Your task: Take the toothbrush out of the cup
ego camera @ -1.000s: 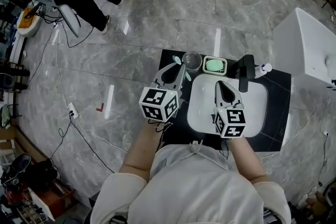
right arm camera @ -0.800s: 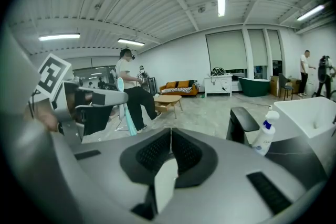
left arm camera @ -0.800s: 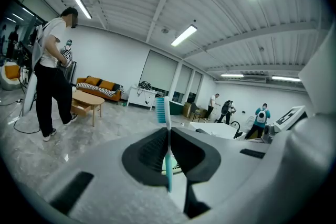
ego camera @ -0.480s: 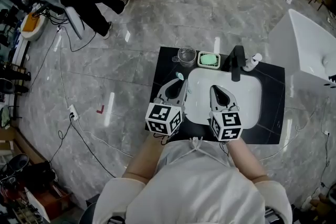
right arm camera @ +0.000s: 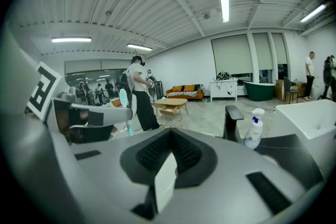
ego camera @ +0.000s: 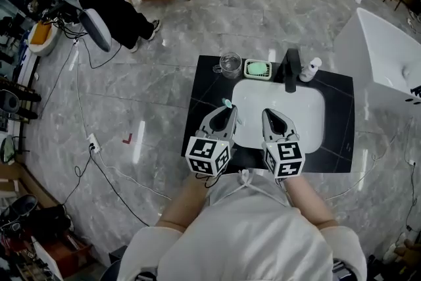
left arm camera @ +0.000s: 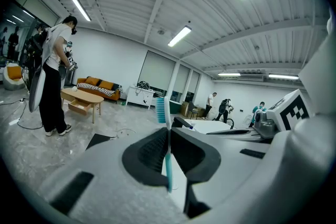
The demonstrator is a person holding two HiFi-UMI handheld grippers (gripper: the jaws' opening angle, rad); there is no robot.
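With its jaws clamped tight on the toothbrush (left arm camera: 161, 110), the left gripper (ego camera: 229, 112) hangs over the sink's (ego camera: 309, 108) near-left rim. Right gripper (ego camera: 272, 116) sits just beside it, closed with nothing in it. Bare basin ahead. The cup (ego camera: 230, 64) stands well apart at the counter's (ego camera: 199, 108) far-left corner.

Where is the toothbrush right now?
In head view the toothbrush sits clamped in the left gripper over the sink's left edge, clear of the cup behind.

cup (ego camera: 230, 64) L of soap dish (ego camera: 258, 68), tap (ego camera: 290, 69) then bottle (ego camera: 308, 69) to R, all behind sink (ego camera: 304, 108)
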